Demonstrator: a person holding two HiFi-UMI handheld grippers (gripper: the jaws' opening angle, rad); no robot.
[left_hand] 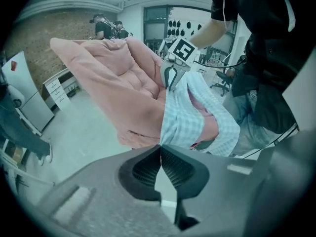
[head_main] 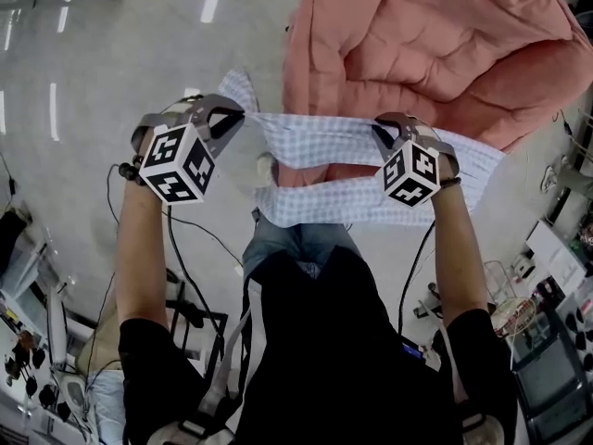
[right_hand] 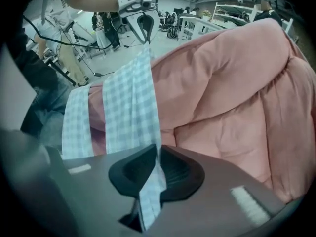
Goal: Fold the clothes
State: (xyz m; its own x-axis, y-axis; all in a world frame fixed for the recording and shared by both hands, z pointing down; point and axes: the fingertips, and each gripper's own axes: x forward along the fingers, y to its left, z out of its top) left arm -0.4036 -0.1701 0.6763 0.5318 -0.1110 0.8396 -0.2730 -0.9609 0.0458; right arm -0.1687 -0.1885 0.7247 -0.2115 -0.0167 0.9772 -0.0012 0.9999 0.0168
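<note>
1. My left hand-held gripper (head_main: 233, 117) is clenched on one end of the checked garment (head_main: 315, 142). In the left gripper view the pads meet, with the cloth edge nipped only at their tips.
2. My right hand-held gripper (head_main: 382, 133) is clenched on the other end. Its own view shows a strip of the checked cloth running right through between the pads and out behind them, so that bite is deeper.
3. The garment is in the air, stretched as a band between the two grips over the near edge of the pink quilt (head_main: 435, 44). A looser layer sags below the band, on the side of the quilt nearest me.
4. I read this as the squaring-up stage: pulling one edge straight before laying the garment down for a fold.
5. To do it well I would hold both ends level with the quilt's near edge and pull evenly. I'd pull gently, because the left bite looks shallow and could slip.
6. The cloth is gathered narrow at both grips, so I'd check for a twist before lowering.
7. I'd bring it down over the quilt so the sagging layer lands flat first, then lay the taut edge after it
</note>
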